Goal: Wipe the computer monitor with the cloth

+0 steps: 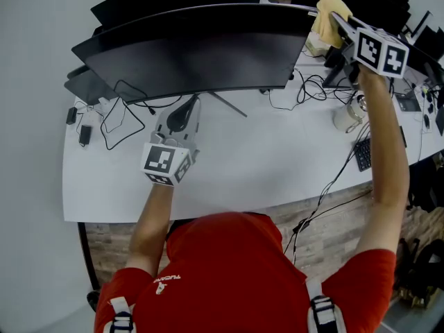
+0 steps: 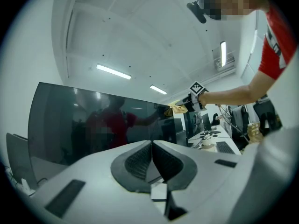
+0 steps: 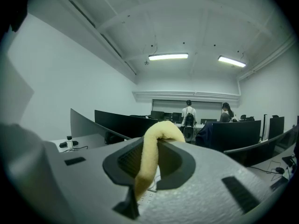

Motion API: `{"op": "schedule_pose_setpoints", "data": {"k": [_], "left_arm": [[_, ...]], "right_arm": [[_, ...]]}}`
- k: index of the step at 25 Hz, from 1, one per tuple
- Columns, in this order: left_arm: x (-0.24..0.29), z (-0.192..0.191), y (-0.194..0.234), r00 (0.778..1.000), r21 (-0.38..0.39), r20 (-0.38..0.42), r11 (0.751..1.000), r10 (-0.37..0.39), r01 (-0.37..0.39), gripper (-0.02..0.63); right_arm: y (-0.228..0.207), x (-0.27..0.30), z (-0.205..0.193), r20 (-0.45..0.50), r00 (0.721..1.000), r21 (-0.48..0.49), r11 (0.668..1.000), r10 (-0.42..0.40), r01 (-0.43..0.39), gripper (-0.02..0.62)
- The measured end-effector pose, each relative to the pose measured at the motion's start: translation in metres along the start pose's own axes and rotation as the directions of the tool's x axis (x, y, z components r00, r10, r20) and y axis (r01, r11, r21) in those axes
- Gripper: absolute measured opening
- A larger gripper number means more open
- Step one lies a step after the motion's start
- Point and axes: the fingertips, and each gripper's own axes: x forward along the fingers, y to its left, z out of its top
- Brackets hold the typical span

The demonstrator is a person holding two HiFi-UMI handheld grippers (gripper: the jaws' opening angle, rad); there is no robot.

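- Two grippers: right gripper [image 1: 338,21] clamps the yellow cloth [image 1: 327,14] at the monitor [image 1: 194,61] top-right corner.
- Left gripper [image 1: 186,107] jaws together, empty, above the desk [image 1: 277,165].

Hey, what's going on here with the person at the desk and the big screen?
A person in a red shirt is cleaning a wide curved monitor on a white desk with two handheld grippers. The right gripper has its jaws shut on a yellow cloth, raised to the monitor's top right corner. The left gripper is low in front of the screen, jaws together and holding nothing. Whether the cloth is pressing on the glass isn't clear.
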Motion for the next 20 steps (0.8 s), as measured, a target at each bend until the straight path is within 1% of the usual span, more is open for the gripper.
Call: {"op": "schedule_pose_setpoints", "data": {"k": [6, 10, 15, 20], "left_arm": [[0.001, -0.004, 0.000, 1.000, -0.003, -0.011, 1.000, 0.001, -0.001, 0.011], [0.000, -0.007, 0.002, 1.000, -0.007, -0.020, 1.000, 0.006, -0.006, 0.011], [0.000, -0.011, 0.000, 1.000, -0.011, -0.027, 1.000, 0.006, -0.007, 0.011], [-0.003, -0.014, 0.000, 0.999, -0.015, -0.032, 1.000, 0.007, -0.008, 0.011]], "right_arm": [[0.004, 0.007, -0.015, -0.023, 1.000, 0.004, 1.000, 0.017, -0.017, 0.058], [0.010, 0.007, -0.019, 0.004, 0.999, 0.001, 0.999, 0.039, -0.039, 0.058], [0.023, 0.008, -0.021, 0.014, 0.998, -0.052, 0.997, 0.059, -0.058, 0.058], [0.036, 0.012, -0.034, -0.002, 0.999, -0.112, 0.993, 0.045, -0.045, 0.058]]}}
